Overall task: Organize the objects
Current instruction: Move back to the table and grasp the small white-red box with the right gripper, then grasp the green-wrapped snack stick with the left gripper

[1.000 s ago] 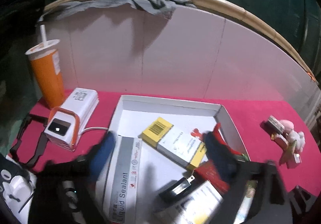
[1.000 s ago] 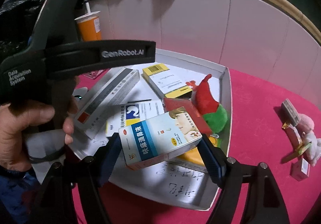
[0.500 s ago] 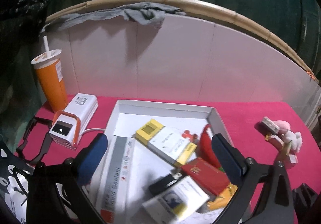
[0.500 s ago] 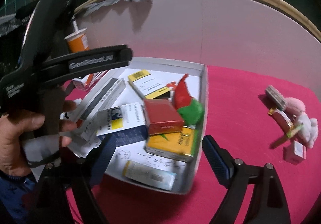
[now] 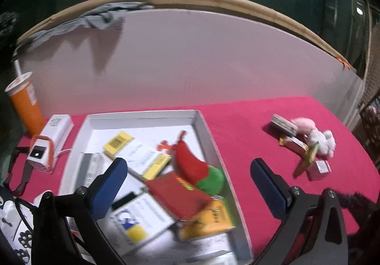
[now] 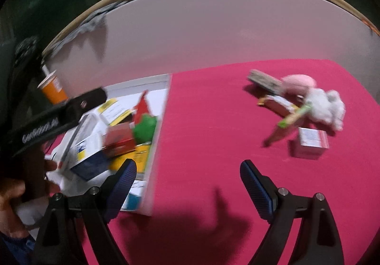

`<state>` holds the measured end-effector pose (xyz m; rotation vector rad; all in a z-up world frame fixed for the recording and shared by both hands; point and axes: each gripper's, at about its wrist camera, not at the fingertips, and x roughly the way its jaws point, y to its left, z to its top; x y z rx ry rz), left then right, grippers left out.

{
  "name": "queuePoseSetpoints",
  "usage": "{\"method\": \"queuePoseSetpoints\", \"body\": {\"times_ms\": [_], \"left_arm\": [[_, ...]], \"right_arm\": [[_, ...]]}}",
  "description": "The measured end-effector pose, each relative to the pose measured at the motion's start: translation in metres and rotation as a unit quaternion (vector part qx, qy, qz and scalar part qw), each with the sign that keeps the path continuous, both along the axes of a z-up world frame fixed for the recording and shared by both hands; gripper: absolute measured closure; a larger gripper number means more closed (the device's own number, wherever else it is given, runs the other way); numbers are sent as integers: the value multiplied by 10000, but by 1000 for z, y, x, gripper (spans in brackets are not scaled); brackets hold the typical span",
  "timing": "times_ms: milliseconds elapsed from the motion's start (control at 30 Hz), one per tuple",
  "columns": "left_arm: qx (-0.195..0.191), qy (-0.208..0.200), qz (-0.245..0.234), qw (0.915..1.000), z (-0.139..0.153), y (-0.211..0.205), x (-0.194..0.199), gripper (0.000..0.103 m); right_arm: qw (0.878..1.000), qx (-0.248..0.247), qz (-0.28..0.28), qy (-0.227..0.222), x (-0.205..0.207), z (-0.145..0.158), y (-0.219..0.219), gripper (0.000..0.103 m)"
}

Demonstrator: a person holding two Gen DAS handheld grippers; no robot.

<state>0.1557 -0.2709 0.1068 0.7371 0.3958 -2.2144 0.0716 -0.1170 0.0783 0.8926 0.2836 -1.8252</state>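
Now | left gripper (image 5: 188, 178) wide, empty, over white tray (image 5: 209, 132) | right gripper (image 6: 187, 176) wide, empty, above red cloth (image 6: 209, 127) | pink plush (image 6: 299, 83) well apart

surface: your table, pink cloth (image 6: 201, 122) | left: white tray (image 5: 209, 132) flat on cloth, orange cup (image 5: 23, 101) and white-orange device (image 5: 47, 144) just beside it | right: loose cluster well apart from tray – card stack (image 6: 263, 81), pink-white plush (image 6: 318, 98), small pink box (image 6: 311, 142)
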Motion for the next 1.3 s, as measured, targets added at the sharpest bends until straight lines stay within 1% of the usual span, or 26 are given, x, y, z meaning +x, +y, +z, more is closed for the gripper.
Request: {"method": "queuePoseSetpoints", "body": {"times_ms": [100, 233, 300, 400, 467, 533, 633, 700, 933, 967, 1033, 1067, 1100, 1200, 1300], "left_arm": [[38, -109, -250, 9996, -6, 14, -20, 0], [72, -221, -534, 9983, -13, 31, -42, 0], [90, -321, -687, 9971, -18, 39, -54, 0], [90, -504, -914, 9945, -26, 50, -73, 0], [86, -634, -1092, 9920, -32, 57, -87, 0], [93, -701, -1232, 9899, -35, 63, -97, 0], [90, -788, -1394, 9871, -41, 71, -109, 0], [73, -861, -1374, 9867, -46, 72, -113, 0], [194, -1061, -1211, 9868, -58, 64, -118, 0], [186, -1102, -1229, 9861, -59, 65, -120, 0], [168, -1158, -1297, 9846, -60, 67, -125, 0], [160, -1194, -1355, 9834, -61, 70, -129, 0], [162, -1220, -1417, 9822, -62, 73, -134, 0], [117, -1286, -1628, 9782, -67, 84, -151, 0], [161, -1295, -1764, 9756, -73, 92, -167, 0]], "right_arm": [[9994, -79, -349, -40, -29, -1, 20, 11], [9952, -81, -971, 80, -71, -6, 47, 11], [9918, 20, -1273, 97, -95, -13, 59, 11], [9869, 275, -1585, -121, -130, -28, 71, 11], [9848, 350, -1693, -165, -145, -37, 76, 11], [9846, 409, -1691, -187, -154, -43, 76, 11], [9882, 413, -1455, -252, -158, -47, 66, 11], [9900, 486, -1320, -136, -158, -49, 55, 11], [9927, 597, -1045, -20, -158, -57, 21, 11], [9933, 586, -996, -52, -159, -57, 19, 13], [9940, 544, -949, -59, -159, -58, 19, 22], [9941, 534, -943, -32, -160, -59, 21, 41], [9945, 498, -925, -3, -162, -59, 24, 45], [9948, 373, -941, -144, -169, -57, 42, 46], [9923, 338, -1164, -239, -181, -55, 66, 46]]}}
